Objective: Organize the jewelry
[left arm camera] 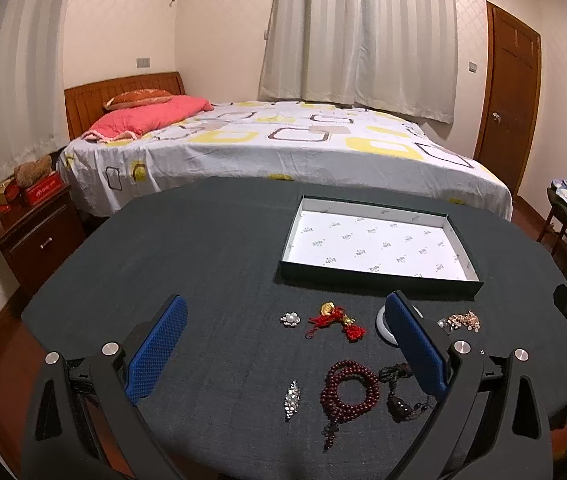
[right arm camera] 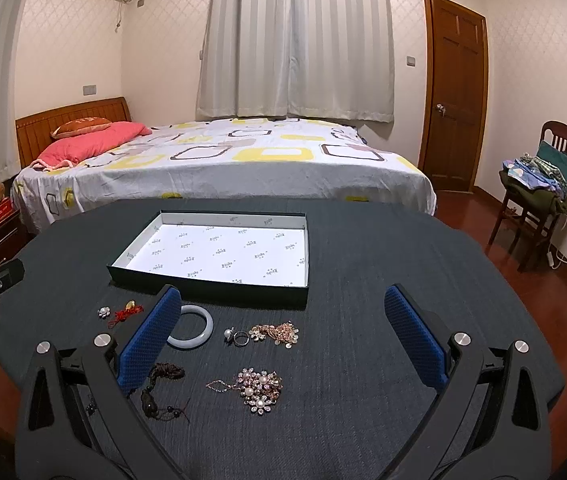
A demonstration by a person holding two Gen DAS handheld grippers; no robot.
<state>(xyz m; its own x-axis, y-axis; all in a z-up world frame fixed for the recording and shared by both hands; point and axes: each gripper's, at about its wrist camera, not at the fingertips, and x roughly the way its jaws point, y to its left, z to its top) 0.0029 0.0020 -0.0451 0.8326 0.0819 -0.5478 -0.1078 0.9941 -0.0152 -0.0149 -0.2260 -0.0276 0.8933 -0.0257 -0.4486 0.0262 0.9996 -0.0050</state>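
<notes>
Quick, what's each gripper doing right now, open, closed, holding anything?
Left gripper: open, holding nothing, above the jewelry.
Right gripper: open, holding nothing.

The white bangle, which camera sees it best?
The right wrist view: the white bangle shows nearly whole, only its left edge behind a blue finger. In the left wrist view, a finger hides most of it.

We see a dark cloth-covered surface carrying a shallow open box at its far side. Nearer lie loose pieces — a white bangle, a pearl ring, a pearl flower brooch, dark red prayer beads, a red tassel charm.
</notes>
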